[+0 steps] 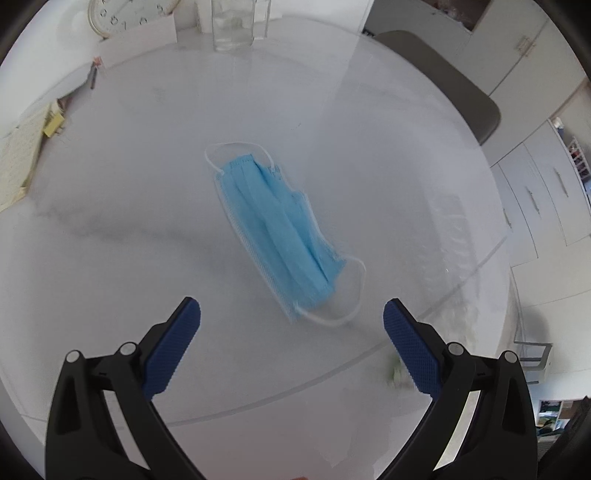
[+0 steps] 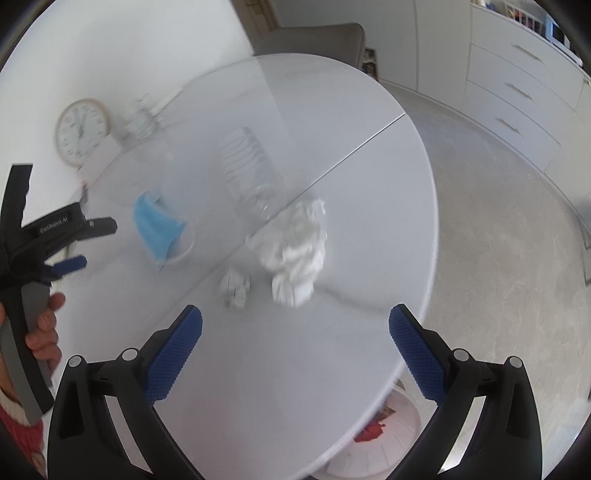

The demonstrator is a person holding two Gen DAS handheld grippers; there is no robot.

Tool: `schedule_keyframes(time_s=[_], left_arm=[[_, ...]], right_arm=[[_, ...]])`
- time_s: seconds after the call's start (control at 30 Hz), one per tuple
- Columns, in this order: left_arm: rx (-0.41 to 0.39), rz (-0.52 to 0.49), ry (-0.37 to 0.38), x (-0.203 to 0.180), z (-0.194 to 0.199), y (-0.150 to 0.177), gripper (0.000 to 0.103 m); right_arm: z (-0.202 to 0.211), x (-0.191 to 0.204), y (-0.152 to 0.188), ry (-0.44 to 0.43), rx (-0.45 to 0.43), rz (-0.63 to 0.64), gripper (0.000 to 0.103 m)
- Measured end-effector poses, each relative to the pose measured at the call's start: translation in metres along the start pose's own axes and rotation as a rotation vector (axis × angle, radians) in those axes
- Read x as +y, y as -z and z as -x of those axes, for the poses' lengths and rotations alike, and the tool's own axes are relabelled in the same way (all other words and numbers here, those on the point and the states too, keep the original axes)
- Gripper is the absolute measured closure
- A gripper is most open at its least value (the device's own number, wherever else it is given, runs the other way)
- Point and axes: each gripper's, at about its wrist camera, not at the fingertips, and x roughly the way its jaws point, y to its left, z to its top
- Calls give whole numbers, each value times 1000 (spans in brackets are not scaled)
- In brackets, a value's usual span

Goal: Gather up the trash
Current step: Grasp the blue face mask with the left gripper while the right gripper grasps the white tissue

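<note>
1. Evidently the collecting is barely begun: both tongs are empty. The left gripper point(image 1: 291, 314) has its jaws spread wide over the table point(image 1: 110, 277), and the right gripper point(image 2: 295, 321) is just as wide apart, with nothing between its blue pads point(image 2: 173, 354).

2. Under the table edge, at about 5 o'clock in the right wrist view, sits a white bin point(image 2: 384, 443) with something red already inside; I judge this the place for the trash, though how much it holds is hard to tell.

3. Nearest the right gripper, at 12 o'clock, lie a small crumpled scrap point(image 2: 234, 286) and, just beside it at about 1 o'clock, a large crumpled wad of white paper point(image 2: 295, 251). Both rest loose on the tabletop, untouched.

4. Directly ahead of the left gripper, at 12 o'clock, lies a blue face mask point(image 1: 275, 229), flat on the table, pleated, running diagonally, its white ear loops curling out at both ends. The near loop lies between the open jaws' line; the mask looks like the left gripper's next pick.

5. Farther off, at 11 o'clock, stand a round clock point(image 1: 125, 14) and a clear glass point(image 1: 236, 26) at the far edge. These look like keepers, not trash.

6. So, three pieces remain, as far as shows: mask, wad, scrap.
</note>
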Motion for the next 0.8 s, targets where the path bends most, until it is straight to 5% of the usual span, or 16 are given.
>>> schedule_keyframes(time_s=[0.3, 0.53, 0.67, 0.8], left_arm=[[147, 156, -13, 15, -76, -46, 11], [192, 205, -52, 12, -90, -52, 37], [193, 194, -7, 5, -88, -57, 77], [165, 141, 36, 0, -79, -55, 86]], right_arm=[[-56, 16, -26, 84, 61, -42, 3], [-73, 22, -30, 135, 64, -39, 3], [-78, 24, -31, 142, 62, -33, 4], [-90, 27, -33, 129, 97, -21, 24]])
